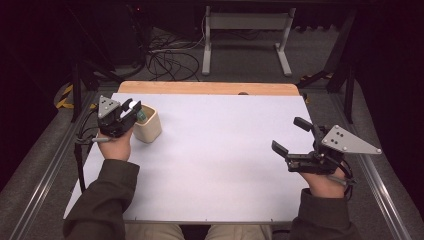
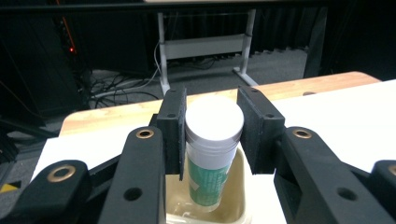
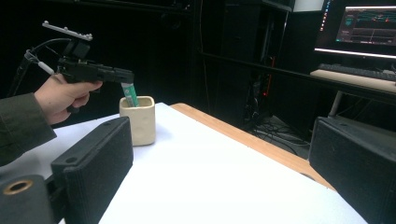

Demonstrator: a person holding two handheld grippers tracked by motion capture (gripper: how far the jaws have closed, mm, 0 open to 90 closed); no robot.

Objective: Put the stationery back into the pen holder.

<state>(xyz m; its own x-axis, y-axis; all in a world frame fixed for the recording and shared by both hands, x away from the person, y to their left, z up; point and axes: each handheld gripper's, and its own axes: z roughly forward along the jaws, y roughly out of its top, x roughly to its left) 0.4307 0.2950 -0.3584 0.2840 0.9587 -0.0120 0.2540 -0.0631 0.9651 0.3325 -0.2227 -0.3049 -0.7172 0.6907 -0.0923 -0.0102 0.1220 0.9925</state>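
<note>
My left claw (image 1: 131, 108) sits in the upper left of the high view, and it is pinching a tube (image 2: 212, 149) with a white cap and a green body. In the left gripper view the tube is right in the middle of the frame, squeezed between my two black pads (image 2: 173, 126), with the cap sticking up above them. The bottom of the tube hangs down inside a cream cup (image 2: 238, 205), low in that frame. The cup (image 1: 148, 127) stands on the white table (image 1: 220, 150), just to the right of my left hand (image 1: 116, 145). My right claw (image 1: 294, 137) is at the right side of the high view, well apart from the cup. Its jaws are spread wide with nothing between them.
</note>
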